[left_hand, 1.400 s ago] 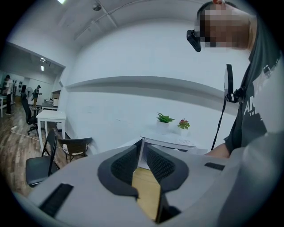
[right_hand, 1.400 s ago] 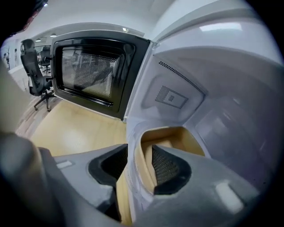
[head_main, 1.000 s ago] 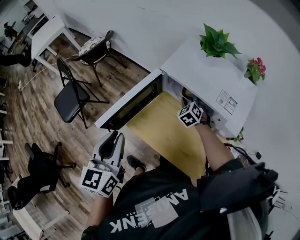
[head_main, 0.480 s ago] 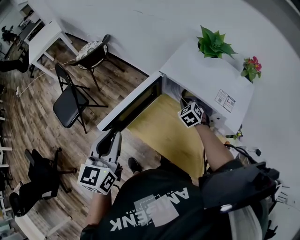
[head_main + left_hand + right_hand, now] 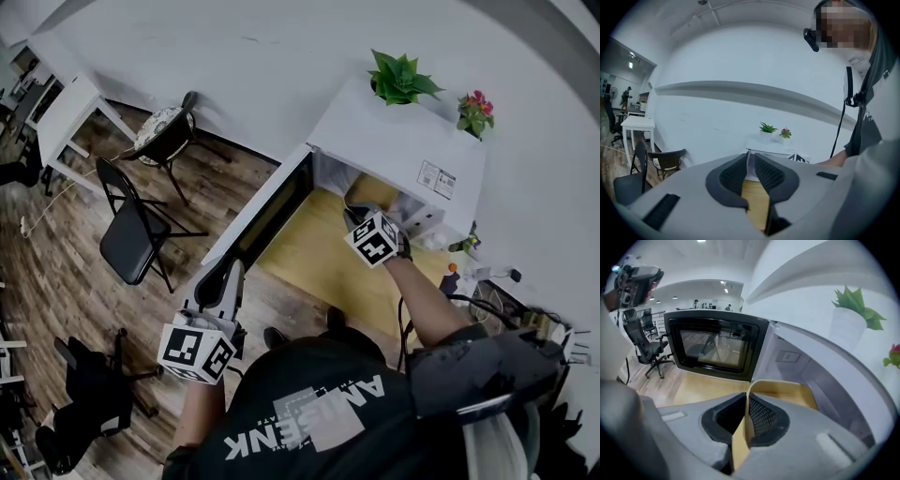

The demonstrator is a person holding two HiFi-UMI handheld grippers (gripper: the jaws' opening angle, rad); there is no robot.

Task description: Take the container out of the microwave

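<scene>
The white microwave (image 5: 403, 141) stands on the wooden table (image 5: 319, 258) with its door (image 5: 267, 211) swung open to the left. A tan container (image 5: 370, 192) sits at the mouth of the cavity. My right gripper (image 5: 360, 216) is shut on its near rim. In the right gripper view the thin rim of the container (image 5: 787, 392) runs between the pads of the right gripper (image 5: 747, 399). The left gripper (image 5: 230, 272) hangs low to the left, off the table and below the door. In its own view the left gripper (image 5: 751, 157) is shut with nothing in it.
A green plant (image 5: 398, 77) and a pink-flowered plant (image 5: 475, 111) stand on top of the microwave. A black folding chair (image 5: 131, 239), a cushioned chair (image 5: 164, 131) and a white table (image 5: 66, 112) stand on the wood floor to the left.
My right gripper has drawn back and up from the microwave cavity, bringing the container to the mouth. The left gripper has drifted only slightly.
</scene>
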